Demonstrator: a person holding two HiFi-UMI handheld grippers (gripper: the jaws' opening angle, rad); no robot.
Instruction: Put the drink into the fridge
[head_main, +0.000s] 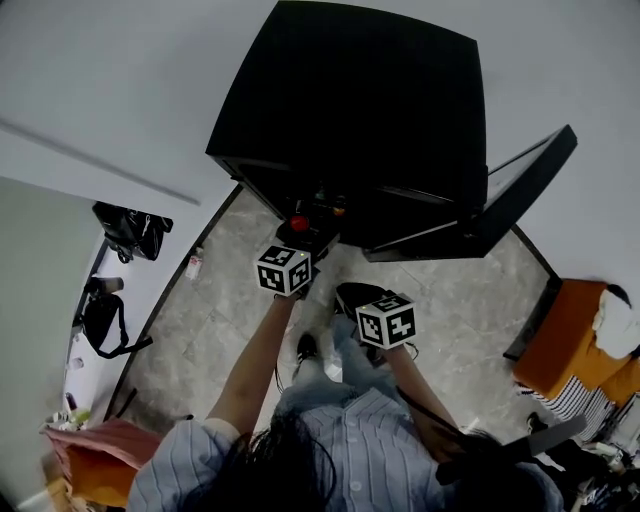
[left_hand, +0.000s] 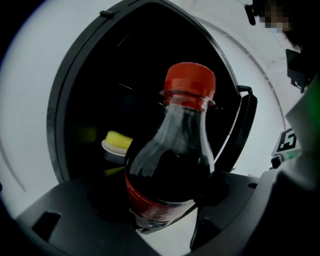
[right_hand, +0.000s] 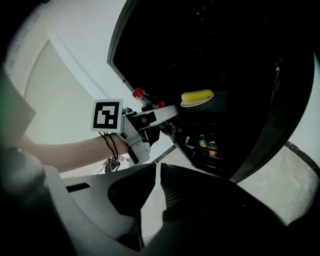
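Left claw (left_hand: 162, 216) clenched a cola bottle (left_hand: 172, 165), cap upward — open fridge (left_hand: 59, 115) straight ahead; right claw (right_hand: 156, 186), closed on nothing, farther from the fridge.

Bottle (left_hand: 172, 165) base behind fingers (left_hand: 75, 215)

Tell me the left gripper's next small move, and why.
Probably ease the left gripper forward into the fridge. Its jaws are closed on the cola bottle, the door stands open, and the bottle sits about at the opening. Steer clear of the plate holding something yellow.
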